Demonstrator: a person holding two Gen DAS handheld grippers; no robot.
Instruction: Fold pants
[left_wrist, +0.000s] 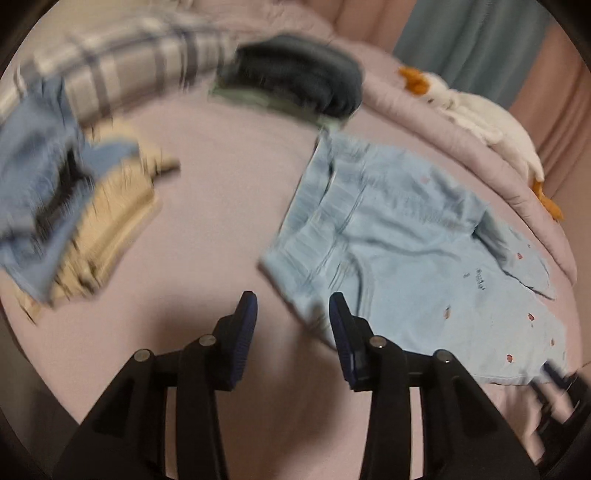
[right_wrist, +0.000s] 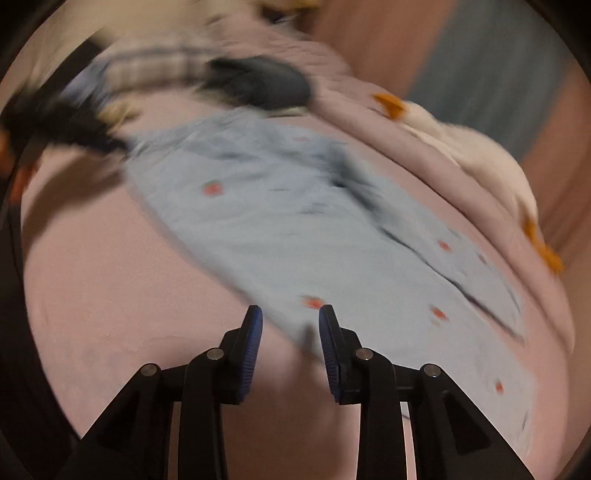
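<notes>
Only my left view shows the heap of clothes (left_wrist: 66, 206). The light blue pants (left_wrist: 406, 251) lie flat on the bed (left_wrist: 221, 192), under my left tool (left_wrist: 291, 314) and right tool (right_wrist: 290, 325), both parted, gripping nothing.

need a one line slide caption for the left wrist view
Left gripper open and empty above the pink sheet, beside light blue pants lying flat, other clothes piled at left.

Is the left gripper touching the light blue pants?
Cannot tell. In the left wrist view the left gripper has open jaws with bare pink sheet between them; its right finger overlaps the edge of the light blue pants, but contact is unclear.
</notes>
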